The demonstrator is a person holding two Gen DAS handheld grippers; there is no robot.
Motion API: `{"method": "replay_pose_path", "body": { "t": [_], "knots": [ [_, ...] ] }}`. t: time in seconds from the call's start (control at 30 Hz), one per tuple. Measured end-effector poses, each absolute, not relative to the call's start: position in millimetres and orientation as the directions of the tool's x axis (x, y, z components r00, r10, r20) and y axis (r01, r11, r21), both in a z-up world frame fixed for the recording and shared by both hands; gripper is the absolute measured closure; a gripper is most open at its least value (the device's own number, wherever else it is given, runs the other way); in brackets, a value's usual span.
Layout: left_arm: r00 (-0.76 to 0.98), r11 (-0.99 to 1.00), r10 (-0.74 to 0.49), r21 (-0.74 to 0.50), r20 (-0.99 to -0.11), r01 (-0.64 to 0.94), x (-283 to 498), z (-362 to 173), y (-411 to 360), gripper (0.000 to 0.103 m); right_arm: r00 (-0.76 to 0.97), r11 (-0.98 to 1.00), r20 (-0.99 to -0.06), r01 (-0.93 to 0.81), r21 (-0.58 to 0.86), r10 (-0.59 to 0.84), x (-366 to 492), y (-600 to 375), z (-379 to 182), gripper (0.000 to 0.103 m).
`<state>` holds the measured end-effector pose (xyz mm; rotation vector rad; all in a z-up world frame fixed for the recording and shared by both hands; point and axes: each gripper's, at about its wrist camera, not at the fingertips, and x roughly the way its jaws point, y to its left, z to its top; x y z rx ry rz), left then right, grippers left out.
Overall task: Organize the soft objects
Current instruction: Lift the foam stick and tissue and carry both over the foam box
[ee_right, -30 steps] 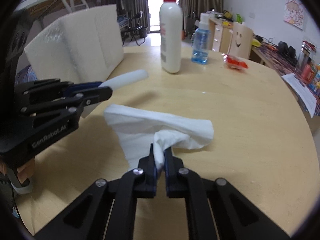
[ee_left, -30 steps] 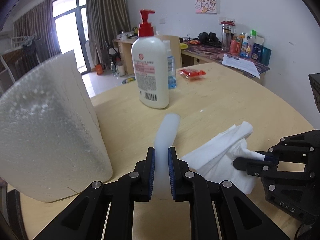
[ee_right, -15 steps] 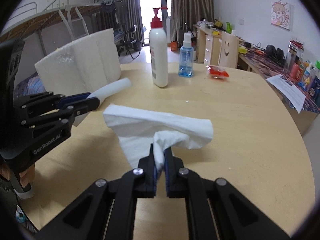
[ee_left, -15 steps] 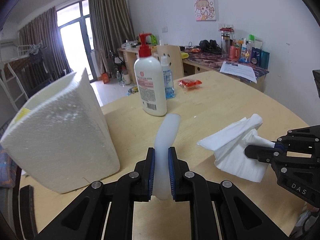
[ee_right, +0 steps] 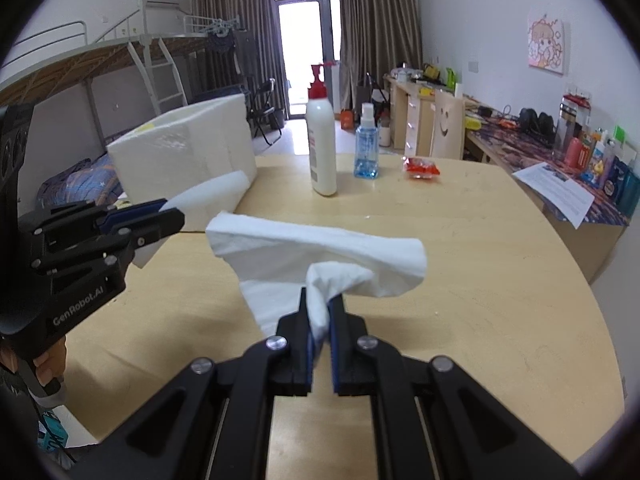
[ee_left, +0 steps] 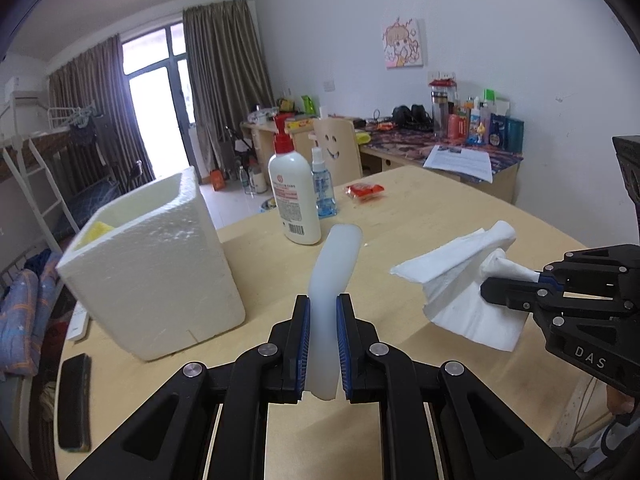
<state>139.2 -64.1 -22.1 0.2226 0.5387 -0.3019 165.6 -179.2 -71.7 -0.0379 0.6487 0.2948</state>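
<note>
The left tool (ee_left: 323, 312) grips a pale foam strip (ee_left: 334, 264), and the right tool (ee_right: 320, 312) pinches a white tissue (ee_right: 320, 248). Both are held above the wooden counter (ee_right: 480, 280), near a white foam box (ee_left: 156, 264).

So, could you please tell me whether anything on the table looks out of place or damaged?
Nothing looks spilled or damaged. Only the red snack packet lies loose, apart from the upright lotion pump bottle and blue spray bottle.
</note>
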Motion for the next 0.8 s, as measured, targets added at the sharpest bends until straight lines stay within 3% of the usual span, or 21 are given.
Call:
{"method": "replay_pose_path", "body": {
  "t": [0.8],
  "knots": [
    [0.889, 0.950, -0.207, 0.133, -0.409, 0.283, 30, 6, -58, 0.089, 0.851, 0.940, -0.420, -0.342, 0.011, 0.315, 68, -175, -45, 0.094]
  ]
}}
